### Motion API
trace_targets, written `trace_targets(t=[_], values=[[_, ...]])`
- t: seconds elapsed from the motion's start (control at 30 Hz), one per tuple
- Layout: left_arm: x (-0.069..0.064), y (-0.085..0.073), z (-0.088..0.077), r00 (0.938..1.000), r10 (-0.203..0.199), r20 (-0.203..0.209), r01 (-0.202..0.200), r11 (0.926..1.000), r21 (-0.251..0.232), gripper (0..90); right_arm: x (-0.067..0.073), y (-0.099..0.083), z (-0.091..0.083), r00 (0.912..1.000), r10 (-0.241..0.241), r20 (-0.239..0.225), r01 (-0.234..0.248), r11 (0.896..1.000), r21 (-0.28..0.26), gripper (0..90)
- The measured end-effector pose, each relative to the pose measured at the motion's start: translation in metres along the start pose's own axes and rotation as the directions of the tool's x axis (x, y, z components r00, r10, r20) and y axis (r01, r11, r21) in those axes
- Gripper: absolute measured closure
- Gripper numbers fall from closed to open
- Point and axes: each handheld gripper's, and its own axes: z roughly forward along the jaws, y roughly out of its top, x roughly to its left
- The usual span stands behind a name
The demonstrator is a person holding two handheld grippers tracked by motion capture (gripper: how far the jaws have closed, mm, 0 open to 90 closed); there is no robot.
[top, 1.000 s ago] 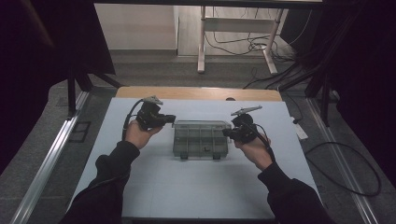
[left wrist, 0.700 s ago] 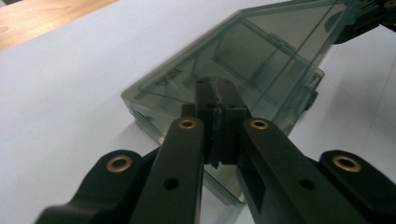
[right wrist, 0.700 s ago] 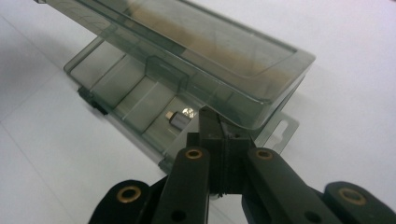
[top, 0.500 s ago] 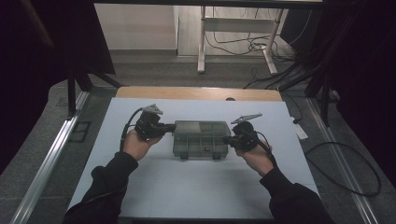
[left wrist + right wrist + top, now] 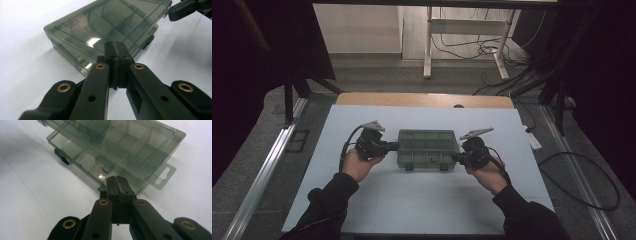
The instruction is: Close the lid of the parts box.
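Fingers on both grippers are pressed fully together with nothing between them: the left gripper point(image 5: 393, 146) noses against the left end of the smoked plastic compartment box point(image 5: 428, 148), the right gripper point(image 5: 455, 157) against its right end near the front corner. That box lies flat, lid down, around the middle of the table point(image 5: 422, 200). Pinching it between two closed tips is risky (the walls are slick): uneven pressure could spin the box, or a tip could ride up over the lid point(image 5: 105, 22) and skid off.
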Motion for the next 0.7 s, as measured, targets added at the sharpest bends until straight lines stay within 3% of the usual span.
trace_targets(t=[0.27,0.43,0.7], values=[[-0.003,-0.007,0.009,1.0000,-0.002,-0.008,0.003,0.9992,0.040,88.8,0.003,0.002,-0.005,0.9999,-0.014,0.001,0.014,1.000,-0.025,89.0],[-0.003,-0.011,0.015,0.9995,-0.003,-0.031,0.004,0.9986,0.053,88.7,-0.008,0.003,0.005,0.9987,-0.025,0.046,0.026,0.999,-0.039,89.0],[-0.004,-0.016,0.026,0.9983,0.011,-0.058,-0.006,0.9962,0.087,88.7,-0.018,-0.002,0.017,0.9990,-0.004,0.044,0.005,1.000,-0.017,89.1]])
